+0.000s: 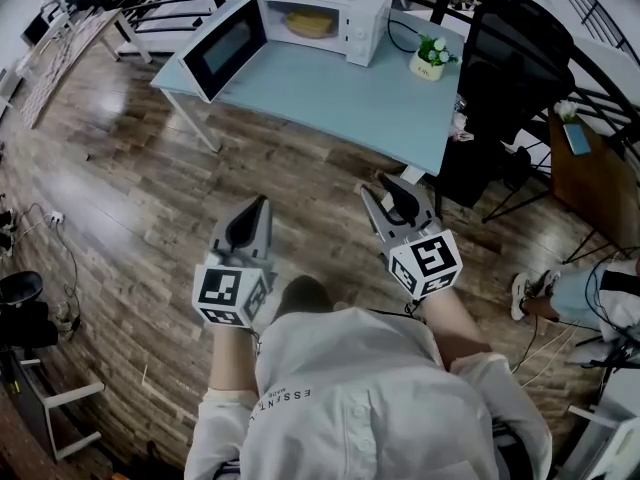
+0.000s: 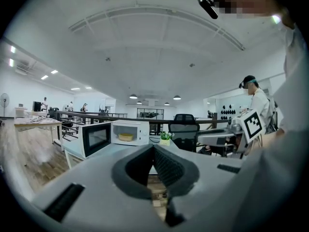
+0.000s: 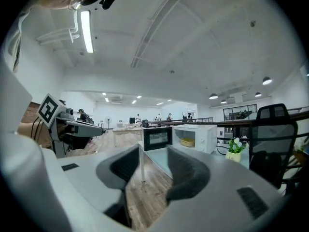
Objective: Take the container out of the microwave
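A white microwave (image 1: 335, 3) stands at the back of a pale blue table (image 1: 340, 103), its door (image 1: 228, 48) swung open to the left. Inside sits a yellow container (image 1: 308, 23), also small in the left gripper view (image 2: 126, 137) and the right gripper view (image 3: 187, 142). Both grippers hover over the wooden floor, well short of the table. My left gripper (image 1: 262, 208) (image 2: 153, 147) has its tips together and holds nothing. My right gripper (image 1: 387, 190) (image 3: 153, 151) points toward the table with a gap between its jaws and nothing in it.
A small potted plant (image 1: 430, 60) stands to the right of the microwave. A black office chair (image 1: 510, 58) sits at the table's right end, with a wooden desk (image 1: 590, 168) beyond. Another person's feet (image 1: 535, 298) show at the right. Cables and equipment lie at the left edge.
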`<move>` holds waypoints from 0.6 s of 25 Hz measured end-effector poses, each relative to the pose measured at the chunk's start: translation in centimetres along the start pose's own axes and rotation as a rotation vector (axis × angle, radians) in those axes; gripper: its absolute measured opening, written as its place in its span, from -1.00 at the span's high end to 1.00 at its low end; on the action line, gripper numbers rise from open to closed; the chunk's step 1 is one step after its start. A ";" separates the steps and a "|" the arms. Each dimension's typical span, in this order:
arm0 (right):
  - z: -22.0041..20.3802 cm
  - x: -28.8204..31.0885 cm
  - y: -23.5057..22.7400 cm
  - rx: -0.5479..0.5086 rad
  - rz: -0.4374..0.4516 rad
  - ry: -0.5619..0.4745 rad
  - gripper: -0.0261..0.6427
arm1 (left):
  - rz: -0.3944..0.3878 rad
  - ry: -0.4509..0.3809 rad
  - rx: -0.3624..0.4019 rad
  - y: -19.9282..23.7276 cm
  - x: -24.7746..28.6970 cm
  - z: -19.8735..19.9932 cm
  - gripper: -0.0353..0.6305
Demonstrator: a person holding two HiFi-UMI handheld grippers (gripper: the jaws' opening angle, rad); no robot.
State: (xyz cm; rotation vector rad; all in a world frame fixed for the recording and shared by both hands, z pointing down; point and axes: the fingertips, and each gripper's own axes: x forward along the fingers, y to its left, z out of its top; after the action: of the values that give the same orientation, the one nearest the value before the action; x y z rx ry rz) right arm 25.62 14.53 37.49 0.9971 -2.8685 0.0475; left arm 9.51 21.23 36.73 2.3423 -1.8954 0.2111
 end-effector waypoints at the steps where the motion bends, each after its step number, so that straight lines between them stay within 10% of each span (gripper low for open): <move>1: 0.0 0.6 -0.4 0.012 -0.003 0.001 0.23 | -0.002 0.004 -0.001 0.3 0.4 0.0 0.89; 15: -0.2 16.4 -3.8 0.052 -0.121 0.083 0.17 | -0.100 0.021 0.018 13.3 9.9 0.3 0.89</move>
State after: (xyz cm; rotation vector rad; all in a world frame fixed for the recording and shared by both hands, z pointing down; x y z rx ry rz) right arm 15.19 1.49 39.49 1.1477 -2.7398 0.1505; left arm -1.46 8.91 38.31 2.4288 -1.7692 0.2433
